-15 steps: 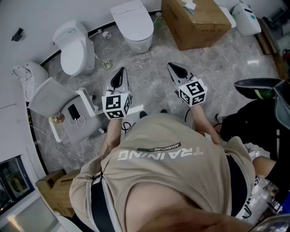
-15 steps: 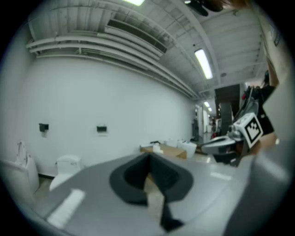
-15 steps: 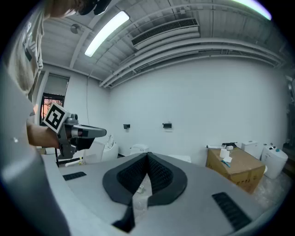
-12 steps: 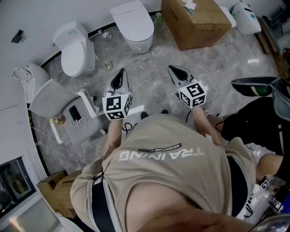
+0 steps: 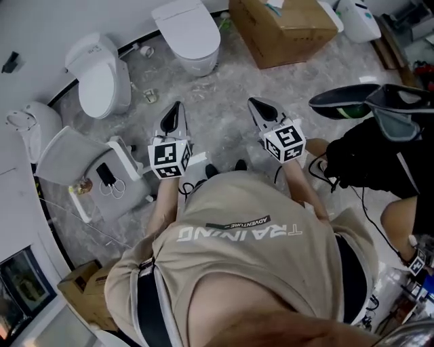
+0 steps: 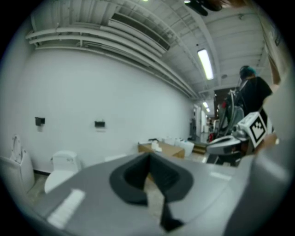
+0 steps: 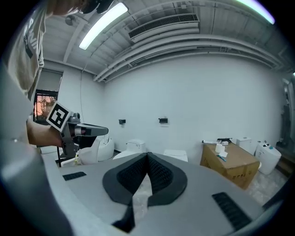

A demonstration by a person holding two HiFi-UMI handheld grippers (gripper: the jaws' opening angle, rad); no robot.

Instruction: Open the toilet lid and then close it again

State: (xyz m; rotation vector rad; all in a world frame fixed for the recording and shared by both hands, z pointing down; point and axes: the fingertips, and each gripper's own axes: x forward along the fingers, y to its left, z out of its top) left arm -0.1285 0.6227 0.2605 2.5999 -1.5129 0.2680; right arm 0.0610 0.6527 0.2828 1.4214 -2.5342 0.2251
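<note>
Two white toilets stand against the far wall, lids down: one at the upper left (image 5: 98, 74) and a squarer one (image 5: 186, 34) at the top centre. A third white fixture (image 5: 27, 118) sits at the far left. My left gripper (image 5: 178, 107) and right gripper (image 5: 253, 103) hover side by side over the grey marbled floor, well short of the toilets, both shut with nothing in them. The left gripper view shows its pads meeting at the tip (image 6: 150, 156), a toilet (image 6: 62, 168) beyond. In the right gripper view the tips (image 7: 147, 154) point toward the toilets (image 7: 133, 147).
A large cardboard box (image 5: 281, 27) and a white container (image 5: 356, 20) stand at the top right. A person in black with a cap (image 5: 380, 156) is close on the right. A grey panel (image 5: 64, 152) and a white stand (image 5: 112, 179) sit on the left.
The view has shifted so the toilets and box sit higher and further left. The person in black on the right has come further into view. Both grippers stay shut, side by side.
</note>
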